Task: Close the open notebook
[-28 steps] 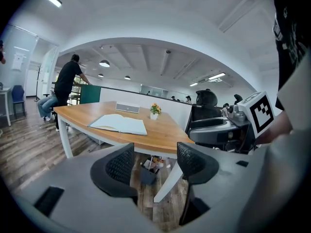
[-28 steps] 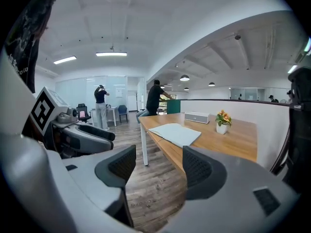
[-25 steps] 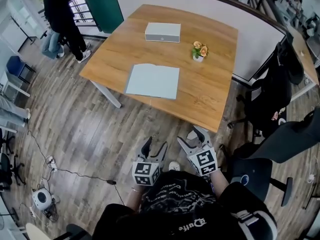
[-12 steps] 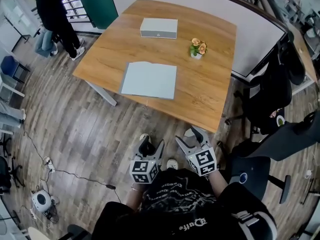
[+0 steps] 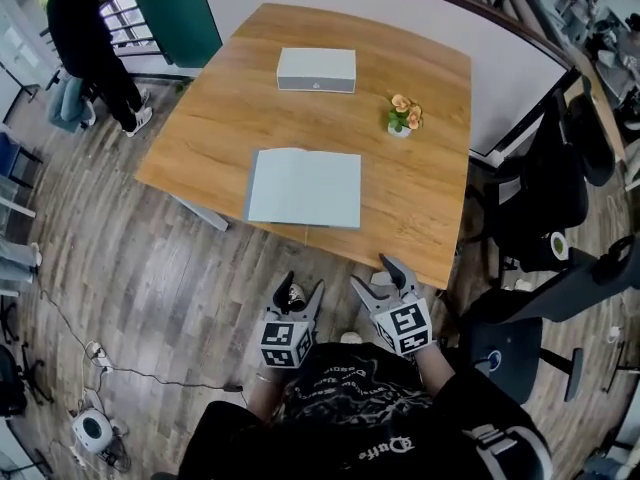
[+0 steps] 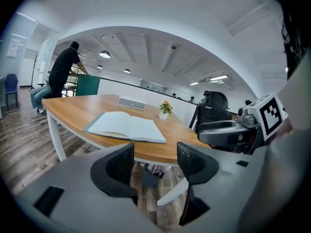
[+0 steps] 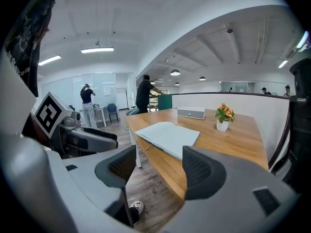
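The task had not really begun at this moment. The notebook [image 5: 304, 187] lay open and flat on the wooden counter [image 5: 430, 208], near the edge closest to the person, with both pale pages facing up. Behind it stood a grey box [image 5: 316, 69] and a small flower pot [image 5: 403, 114], both well apart from it.

The left claw [image 5: 303, 289] and the right claw [image 5: 383, 279] were held close to the person's body, over the floor and short of the counter's edge. Neither touched the notebook. In each gripper view the two jaws stood wide apart with nothing between them; only the floor and the counter's edge showed through the gap.

So everything was left to do, as I judge it. The person had to bring a claw to the notebook, take one cover or the edge of one side, and fold it over the other side until the notebook was shut.
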`<state>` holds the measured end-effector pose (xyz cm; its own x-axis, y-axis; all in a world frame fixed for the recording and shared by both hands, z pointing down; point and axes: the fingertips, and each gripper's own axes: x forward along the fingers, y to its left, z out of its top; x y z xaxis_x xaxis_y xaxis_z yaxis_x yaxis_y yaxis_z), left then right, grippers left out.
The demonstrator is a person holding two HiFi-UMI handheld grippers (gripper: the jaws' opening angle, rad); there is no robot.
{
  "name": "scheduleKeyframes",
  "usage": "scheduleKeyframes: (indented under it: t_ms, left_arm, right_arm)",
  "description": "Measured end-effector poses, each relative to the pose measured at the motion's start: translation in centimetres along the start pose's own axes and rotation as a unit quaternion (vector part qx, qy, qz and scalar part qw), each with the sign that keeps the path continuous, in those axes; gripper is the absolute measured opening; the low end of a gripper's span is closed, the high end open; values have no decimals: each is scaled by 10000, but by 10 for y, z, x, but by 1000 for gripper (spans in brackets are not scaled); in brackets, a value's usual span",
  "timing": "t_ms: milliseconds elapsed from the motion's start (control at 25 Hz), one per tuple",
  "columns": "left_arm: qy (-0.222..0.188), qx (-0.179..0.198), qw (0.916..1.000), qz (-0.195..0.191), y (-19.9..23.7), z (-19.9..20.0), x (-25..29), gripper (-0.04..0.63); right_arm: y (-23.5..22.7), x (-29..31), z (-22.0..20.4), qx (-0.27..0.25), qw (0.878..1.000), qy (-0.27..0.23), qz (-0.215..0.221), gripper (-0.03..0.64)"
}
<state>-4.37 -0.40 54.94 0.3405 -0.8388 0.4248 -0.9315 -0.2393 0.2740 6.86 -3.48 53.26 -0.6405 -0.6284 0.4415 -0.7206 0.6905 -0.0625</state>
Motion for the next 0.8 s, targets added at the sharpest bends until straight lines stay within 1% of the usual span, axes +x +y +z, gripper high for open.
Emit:
scheduleKeyframes:
  t_ms: [160, 400, 600, 640, 800]
  left_arm:
    - [34, 134, 9998, -158, 33, 23, 20, 298]
    - [40, 329, 9988, -355, 74, 54, 38, 297]
    - [88, 424, 9972, -602, 98, 65, 46, 298]
    - [79, 444, 9968, -662, 102, 67, 48, 296]
    - [106, 552, 9951, -809, 114, 75, 52, 296]
  right_arm:
    - [2, 34, 18, 27, 9999, 25, -123, 288]
    - [17, 77, 37, -43, 9998, 105, -186, 279]
    - [23, 105, 52, -35, 9994, 106, -336, 274]
    - [23, 110, 54, -37, 9992, 108, -377, 265]
    - [21, 121, 62, 53, 9983, 68, -583, 264]
